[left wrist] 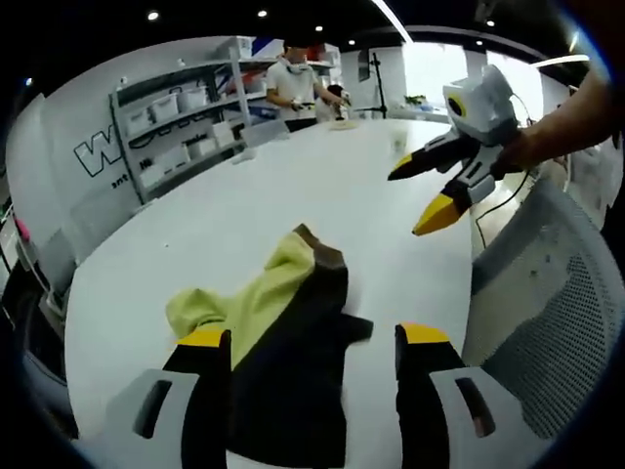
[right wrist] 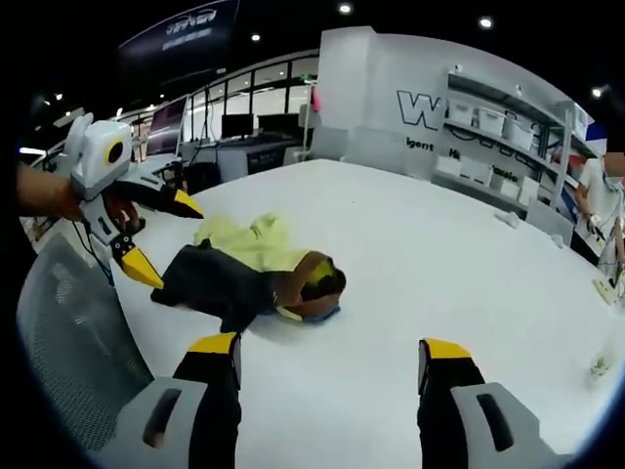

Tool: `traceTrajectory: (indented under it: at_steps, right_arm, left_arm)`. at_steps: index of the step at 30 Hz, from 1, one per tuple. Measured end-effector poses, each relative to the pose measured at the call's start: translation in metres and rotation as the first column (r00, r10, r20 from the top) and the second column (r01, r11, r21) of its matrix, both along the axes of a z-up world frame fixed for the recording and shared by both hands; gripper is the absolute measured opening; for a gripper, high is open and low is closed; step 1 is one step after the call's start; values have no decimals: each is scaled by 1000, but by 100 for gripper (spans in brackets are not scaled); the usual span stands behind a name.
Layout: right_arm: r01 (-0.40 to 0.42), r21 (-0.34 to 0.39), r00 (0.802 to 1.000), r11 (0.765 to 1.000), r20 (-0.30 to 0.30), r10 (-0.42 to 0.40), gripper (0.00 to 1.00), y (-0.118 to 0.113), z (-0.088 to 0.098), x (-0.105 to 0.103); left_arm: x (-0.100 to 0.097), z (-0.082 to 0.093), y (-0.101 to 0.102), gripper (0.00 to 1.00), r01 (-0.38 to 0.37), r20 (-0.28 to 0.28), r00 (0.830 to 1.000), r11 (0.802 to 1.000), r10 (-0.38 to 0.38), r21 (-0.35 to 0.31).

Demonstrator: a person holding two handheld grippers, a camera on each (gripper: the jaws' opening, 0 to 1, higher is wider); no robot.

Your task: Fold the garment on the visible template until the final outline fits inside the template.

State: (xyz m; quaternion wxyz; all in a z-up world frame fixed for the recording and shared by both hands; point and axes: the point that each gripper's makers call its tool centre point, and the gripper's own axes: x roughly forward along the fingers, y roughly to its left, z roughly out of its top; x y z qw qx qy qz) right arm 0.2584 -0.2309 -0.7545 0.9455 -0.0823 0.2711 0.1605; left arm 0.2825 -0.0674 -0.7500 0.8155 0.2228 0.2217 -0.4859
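Two grippers hover over a white table [left wrist: 293, 195], and both stand with their jaws spread and nothing between them. In the left gripper view, the left gripper [left wrist: 314, 342] has its yellow-tipped black fingers [left wrist: 207, 337] rising from the bottom edge, and the garment [left wrist: 278, 342] lies crumpled on the table just ahead of them. Its dark part reaches down between the two fingers, closer to the left finger, while the yellow-green part spreads out beyond that finger's tip. A brown edge sits at the far end of the cloth. No finger touches the garment as far as can be told, since the cloth passes behind the left finger.

Beyond the right finger, up and well apart from the cloth, the right gripper [left wrist: 422, 200] comes in, held by a hand [left wrist: 532, 147], its two pointed yellow tips splayed wide over bare table.

In the right gripper view, the right gripper [right wrist: 330, 347] shows its own fingers [right wrist: 444, 352] parted, with the garment [right wrist: 254, 274] ahead of the left finger tip and clear of both. The left gripper [right wrist: 166, 234] enters from the left, jaws apart, its lower tip just beside the dark end of the cloth. A mesh chair back [right wrist: 68, 332] stands left of the fingers. Shelves [left wrist: 181, 122] and a person [left wrist: 293, 83] stand past the table's far edge. I cannot make out a template on the table.
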Motion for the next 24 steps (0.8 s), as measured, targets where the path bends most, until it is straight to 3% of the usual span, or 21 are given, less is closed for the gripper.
traceTrajectory:
  at_steps: [24]
  right_arm:
    - [5,13,999,1000,-34,-5,66,7,-21,17]
  left_arm:
    - [4,-28,-43,55,43,-18,999,998,-42,36]
